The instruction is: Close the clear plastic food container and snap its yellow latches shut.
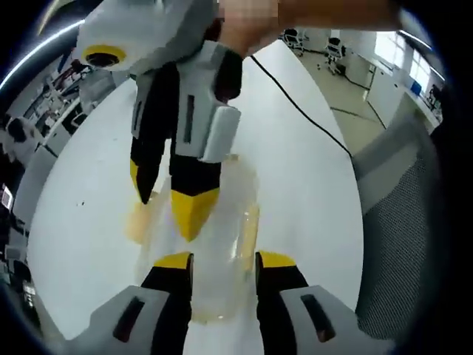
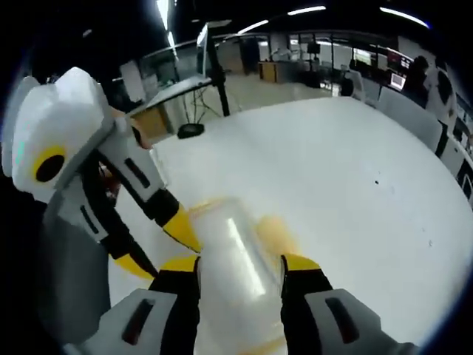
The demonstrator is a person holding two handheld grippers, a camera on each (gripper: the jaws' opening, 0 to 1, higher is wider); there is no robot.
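Looking along the left gripper (image 1: 225,260), parted jaws are seen flanking the clear container (image 1: 222,237) on the white table (image 1: 310,170); the right gripper (image 1: 168,213) is pressed down from the far side. In the right gripper view, open jaws (image 2: 240,265) bracket the lid (image 2: 233,259); yellow latches (image 2: 275,231) are blurred. Uneven pressure could skid the container.

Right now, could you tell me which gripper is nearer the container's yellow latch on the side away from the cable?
Right. The right gripper straddles the container, one jaw beside that latch; the left gripper has its tips at the container's opposite edge.
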